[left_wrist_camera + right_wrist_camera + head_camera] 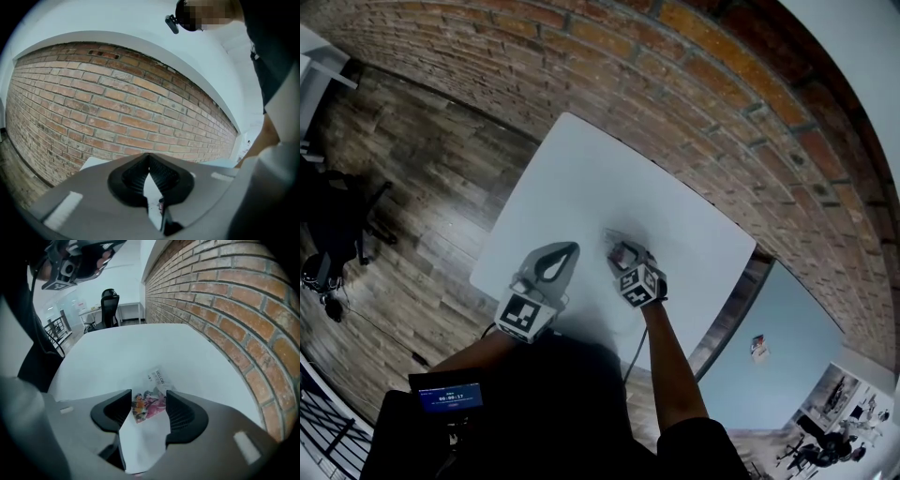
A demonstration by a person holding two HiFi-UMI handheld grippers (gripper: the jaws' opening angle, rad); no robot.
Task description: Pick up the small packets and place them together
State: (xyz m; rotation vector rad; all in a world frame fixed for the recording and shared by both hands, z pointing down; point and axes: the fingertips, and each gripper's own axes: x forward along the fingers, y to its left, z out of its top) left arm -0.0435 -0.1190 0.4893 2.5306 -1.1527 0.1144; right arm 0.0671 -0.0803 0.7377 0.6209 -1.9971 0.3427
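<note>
1. Colourful packet (149, 406): side edges hidden behind the right gripper's (149, 399) jaws.
2. White packet (158, 377): print too small to read.
3. Head view: both packets mostly covered by that gripper.

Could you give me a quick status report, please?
Left gripper shut, empty. Right gripper open, jaws either side of the colourful packet; white packet lying just beyond it. Nothing blocking.

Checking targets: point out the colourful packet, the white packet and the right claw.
colourful packet (149, 406), right gripper view, its middle.
white packet (158, 377), right gripper view, its printed face.
right claw (149, 394), right gripper view, midway between its tips.
</note>
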